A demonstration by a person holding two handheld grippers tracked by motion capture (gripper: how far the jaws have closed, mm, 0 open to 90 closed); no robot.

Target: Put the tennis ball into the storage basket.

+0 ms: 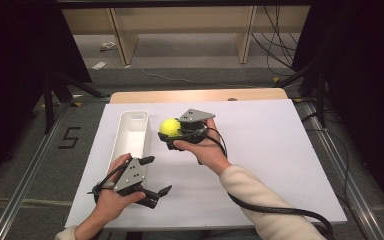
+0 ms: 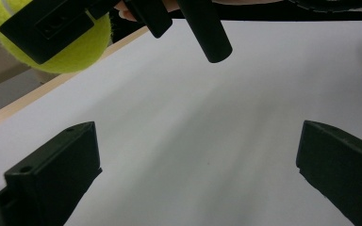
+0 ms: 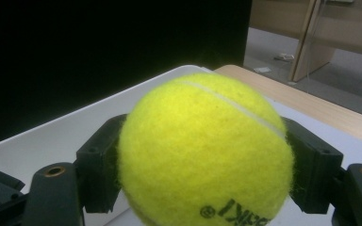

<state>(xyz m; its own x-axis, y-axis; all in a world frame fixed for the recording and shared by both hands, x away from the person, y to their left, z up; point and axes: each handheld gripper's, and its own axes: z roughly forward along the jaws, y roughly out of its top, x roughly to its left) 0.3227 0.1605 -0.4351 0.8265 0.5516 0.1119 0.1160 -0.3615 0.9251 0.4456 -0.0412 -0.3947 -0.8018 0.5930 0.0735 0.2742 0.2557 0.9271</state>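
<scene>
A yellow tennis ball [image 1: 169, 127] is clamped in my right gripper [image 1: 172, 131], which hovers just right of a white oblong tray [image 1: 126, 131]. In the right gripper view the ball [image 3: 206, 150] sits squeezed between both black jaws. The left gripper view catches the same ball [image 2: 78, 48] at its top left, held off the table. My left gripper [image 1: 159, 176] rests near the front of the table with its jaws spread wide, and in its own view my left gripper [image 2: 198, 165] has nothing but white board between the jaws.
A white board [image 1: 260, 150] covers the wooden table [image 1: 200, 95]. Wooden shelf legs [image 1: 122, 40] and loose cables [image 1: 275, 45] lie on the floor beyond. Dark stands flank the table, and metal rails [image 1: 25, 175] run along both sides.
</scene>
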